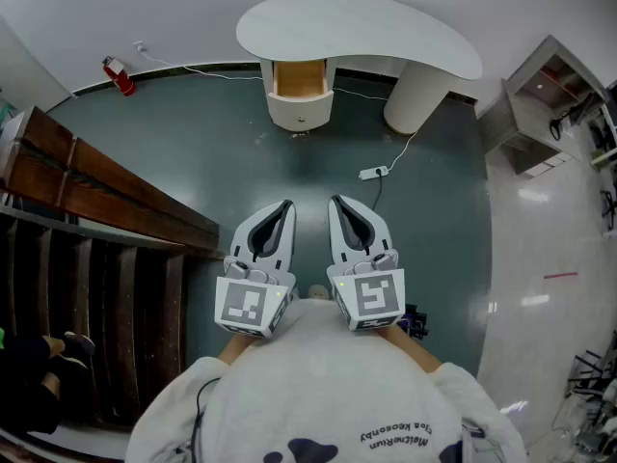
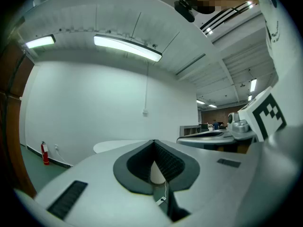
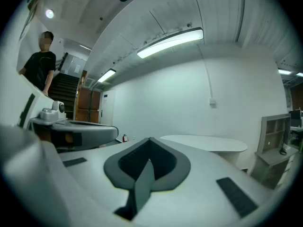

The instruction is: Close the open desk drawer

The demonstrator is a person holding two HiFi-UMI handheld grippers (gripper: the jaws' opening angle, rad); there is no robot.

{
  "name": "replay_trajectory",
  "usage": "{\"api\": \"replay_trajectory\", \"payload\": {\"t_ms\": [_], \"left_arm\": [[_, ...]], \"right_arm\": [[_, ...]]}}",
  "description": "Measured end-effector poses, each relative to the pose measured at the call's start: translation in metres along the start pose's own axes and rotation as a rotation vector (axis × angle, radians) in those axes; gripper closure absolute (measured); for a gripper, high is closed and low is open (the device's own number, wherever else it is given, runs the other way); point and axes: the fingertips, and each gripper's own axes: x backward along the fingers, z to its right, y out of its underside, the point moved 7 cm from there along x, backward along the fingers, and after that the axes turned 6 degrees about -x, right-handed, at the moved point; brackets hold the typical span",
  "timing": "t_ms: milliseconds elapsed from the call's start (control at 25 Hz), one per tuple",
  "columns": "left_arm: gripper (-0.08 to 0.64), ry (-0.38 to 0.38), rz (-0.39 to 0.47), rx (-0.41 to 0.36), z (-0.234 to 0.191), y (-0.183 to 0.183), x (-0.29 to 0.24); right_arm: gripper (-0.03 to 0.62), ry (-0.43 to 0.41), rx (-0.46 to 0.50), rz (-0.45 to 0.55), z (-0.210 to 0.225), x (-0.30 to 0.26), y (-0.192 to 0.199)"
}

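Far across the floor from the kidney-shaped desk (image 1: 359,32), its wooden drawer (image 1: 299,78) jutting open, left gripper (image 1: 285,205) and right gripper (image 1: 338,203) sit clenched, empty, side by side: approach likely comes first.

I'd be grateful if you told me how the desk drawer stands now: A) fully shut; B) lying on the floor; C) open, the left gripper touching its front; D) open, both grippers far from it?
D: the drawer juts from the desk showing its wooden inside, while the left gripper and right gripper hang close to the person.
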Motion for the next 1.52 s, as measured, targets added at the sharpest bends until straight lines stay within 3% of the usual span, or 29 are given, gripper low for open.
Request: {"api": "replay_trajectory", "payload": {"t_ms": [680,920,1520], "left_arm": [[0.552,0.079,0.009,0.01,-0.047,0.007,0.005],[0.552,0.105,-0.002,0.024,-0.065,0.017,0.002],[0.552,0.055,-0.035,0.073,-0.095,0.029,-0.044]], "right_arm": [[0.577,0.043,0.023,0.011,-0.039,-0.031,0.001],[0.575,0.077,-0.017,0.005,-0.043,-0.04,0.006],[0.575,0.039,-0.048,-0.005,-0.007,-0.091,0.009]]}}
